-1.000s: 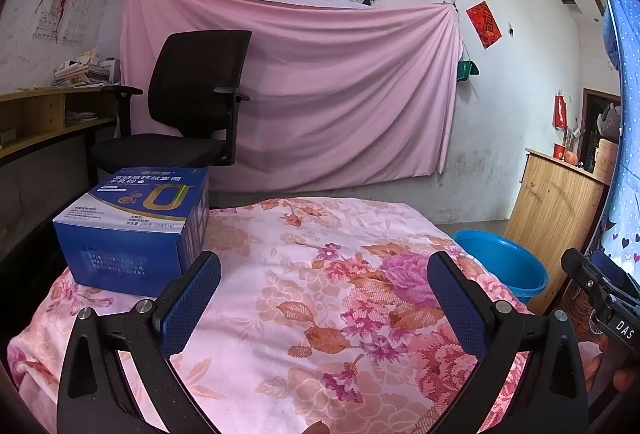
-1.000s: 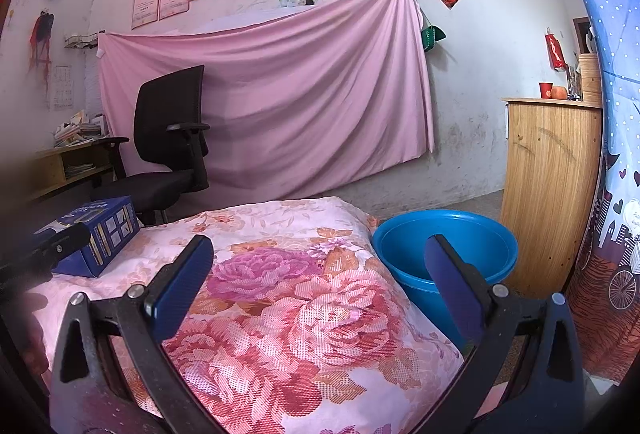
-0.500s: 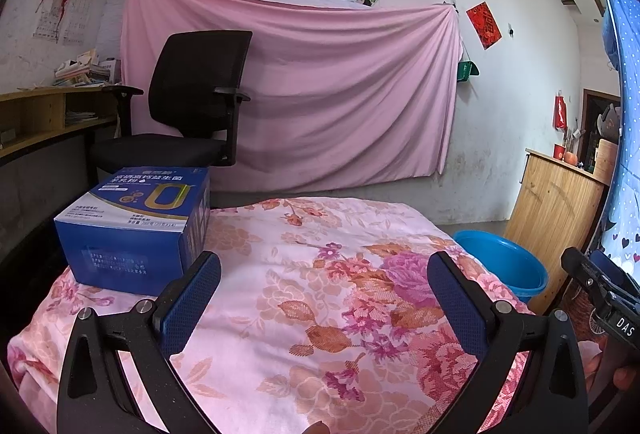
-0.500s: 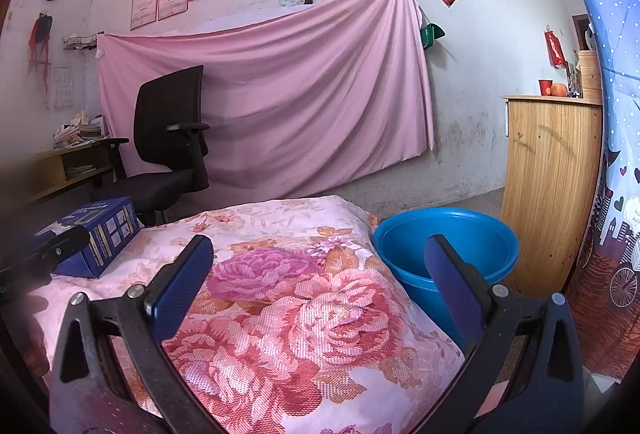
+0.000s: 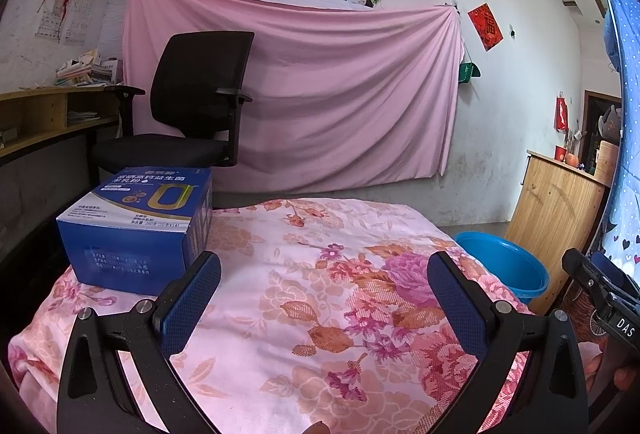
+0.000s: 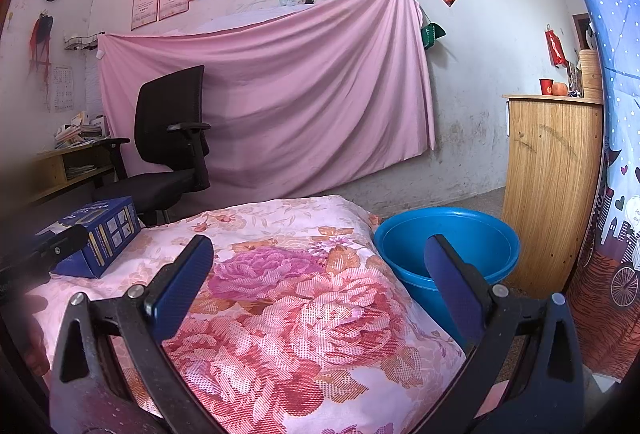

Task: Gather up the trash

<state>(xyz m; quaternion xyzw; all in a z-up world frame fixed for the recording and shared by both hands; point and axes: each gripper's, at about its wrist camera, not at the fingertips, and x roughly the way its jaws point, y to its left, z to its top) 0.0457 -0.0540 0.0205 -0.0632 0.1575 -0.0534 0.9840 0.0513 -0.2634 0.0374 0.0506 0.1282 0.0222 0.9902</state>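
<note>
Hovering low over the pink floral quilted cover, the left gripper has its blue-padded jaws spread wide and empty, with the blue rectangular cardboard box just beyond its left pad, which I judge to be the trash to collect. The right gripper, likewise wide and holding nothing, looks toward the round blue plastic basin on the floor beside the cover's edge. Judgement: the basin sits low and close as the drop point, and both tongs are pre-opened because the box is broad.
</note>
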